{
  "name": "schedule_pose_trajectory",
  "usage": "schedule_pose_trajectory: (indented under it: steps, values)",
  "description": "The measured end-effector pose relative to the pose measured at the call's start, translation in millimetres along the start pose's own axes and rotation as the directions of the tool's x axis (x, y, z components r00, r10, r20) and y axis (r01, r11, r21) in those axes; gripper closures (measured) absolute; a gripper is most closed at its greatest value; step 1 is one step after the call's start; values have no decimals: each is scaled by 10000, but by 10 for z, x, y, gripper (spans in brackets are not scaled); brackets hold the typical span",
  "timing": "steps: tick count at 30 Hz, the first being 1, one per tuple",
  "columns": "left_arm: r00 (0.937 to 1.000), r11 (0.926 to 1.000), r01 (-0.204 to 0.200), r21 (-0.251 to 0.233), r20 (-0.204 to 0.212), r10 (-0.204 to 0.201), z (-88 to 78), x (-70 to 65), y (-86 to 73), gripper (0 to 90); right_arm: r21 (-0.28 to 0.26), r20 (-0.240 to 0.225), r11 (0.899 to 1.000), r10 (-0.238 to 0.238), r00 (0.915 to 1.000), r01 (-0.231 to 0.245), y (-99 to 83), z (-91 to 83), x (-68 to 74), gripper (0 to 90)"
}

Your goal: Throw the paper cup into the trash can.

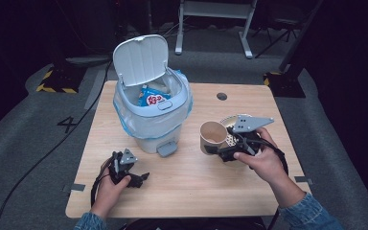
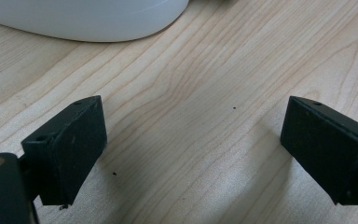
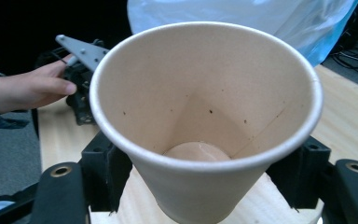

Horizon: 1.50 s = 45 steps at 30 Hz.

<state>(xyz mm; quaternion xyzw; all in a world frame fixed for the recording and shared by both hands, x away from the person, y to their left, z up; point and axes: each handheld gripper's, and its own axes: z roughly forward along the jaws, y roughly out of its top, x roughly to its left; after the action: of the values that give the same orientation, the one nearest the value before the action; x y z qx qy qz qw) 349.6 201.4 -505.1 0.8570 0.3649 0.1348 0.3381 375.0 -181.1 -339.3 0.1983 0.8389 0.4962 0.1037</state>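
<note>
A tan paper cup (image 1: 213, 136) hangs just above the wooden table (image 1: 187, 191) at the right, tipped on its side with its mouth toward the bin. My right gripper (image 1: 219, 149) is shut on the cup's lower wall. In the right gripper view the empty cup (image 3: 205, 107) sits between the two black jaws, and small dark specks dot its inside. My left gripper (image 1: 141, 179) rests low at the table's front left. Its jaws stand wide apart over bare wood, and the left gripper (image 2: 193, 144) has nothing between them.
A white pedal bin (image 1: 153, 120) stands at the table's back left with its lid (image 1: 140, 60) up, a blue liner and a snack packet (image 1: 152, 99) inside. Its pedal (image 1: 166, 149) faces the front. Another round paper item (image 1: 230, 123) lies behind the right gripper. A dark hole (image 1: 222, 96) marks the tabletop.
</note>
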Motion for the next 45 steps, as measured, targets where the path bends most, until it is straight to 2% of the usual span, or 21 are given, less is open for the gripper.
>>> schedule_pose_trajectory:
  steps: [10, 15, 18, 22, 27, 30, 31, 37, 45]
  values:
    - [10000, 10000, 1, 1, 1, -1, 0, 0, 0, 74, 152, 331, 9996, -244, 9992, 239, 328, 20, -218, 299]
    - [10000, 10000, -5, 8, 25, 5, 1, 2, 2, 74, 152, 666, 9983, -571, 9961, 562, 484, 20, -307, 299]
    - [10000, 10000, -12, 12, 45, 12, 2, 4, 3, 73, 143, 630, 9987, -499, 9968, 491, 578, 25, -357, 299]
    - [10000, 10000, -13, 13, 45, 13, 2, 4, 3, 72, 446, 695, 9950, -925, 9933, 895, 695, 23, -434, 301]
    - [10000, 10000, -8, 11, 88, 8, 5, 6, 5, 71, 328, 406, 9961, -830, 9957, 817, 820, 38, -563, 302]
    - [10000, 10000, -11, 9, 86, 11, 5, 5, 5, 71, 359, 395, 9955, -892, 9952, 878, 874, 48, -604, 302]
    - [10000, 10000, -12, 12, 86, 12, 5, 5, 5, 71, 425, 428, 9939, -1036, 9937, 1018, 948, 63, -644, 302]
    - [10000, 10000, -19, 9, 81, 19, 5, 5, 5, 71, 500, 297, 9922, -1161, 9928, 1145, 1104, 129, -692, 302]
    - [10000, 10000, -19, -5, 78, 19, 6, 6, 5, 72, 156, 213, 9926, -1208, 9924, 1205, 1371, 230, -708, 301]
